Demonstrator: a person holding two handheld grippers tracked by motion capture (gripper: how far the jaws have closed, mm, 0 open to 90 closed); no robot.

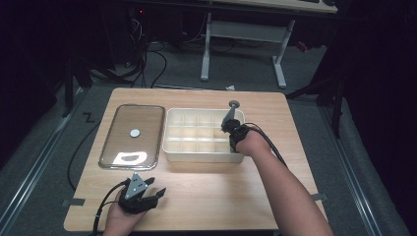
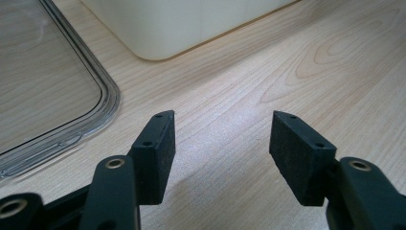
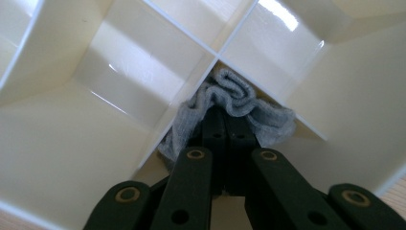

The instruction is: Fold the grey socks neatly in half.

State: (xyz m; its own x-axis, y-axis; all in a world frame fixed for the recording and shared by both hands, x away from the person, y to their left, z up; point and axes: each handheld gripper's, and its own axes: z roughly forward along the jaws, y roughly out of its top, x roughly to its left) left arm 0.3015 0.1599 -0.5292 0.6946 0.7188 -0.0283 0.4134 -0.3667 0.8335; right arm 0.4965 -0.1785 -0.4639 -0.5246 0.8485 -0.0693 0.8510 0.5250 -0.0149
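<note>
Got my right gripper (image 3: 225,120) clamped tight on a grey sock (image 3: 239,103), poking it down into a box (image 3: 57,143) compartment so it stays bunched. Left gripper (image 2: 222,143) rests wide open, holding nothing.

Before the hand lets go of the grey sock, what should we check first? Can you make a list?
1. Right gripper shut on the grey sock: ok.
2. Sock down inside a compartment of the cream divider box: ok.
3. Sock fully below the divider walls: cannot tell.
4. Left gripper open, holding nothing, over bare table: ok.
5. Clear lid lies flat beside the box, out of the way: ok.
</note>
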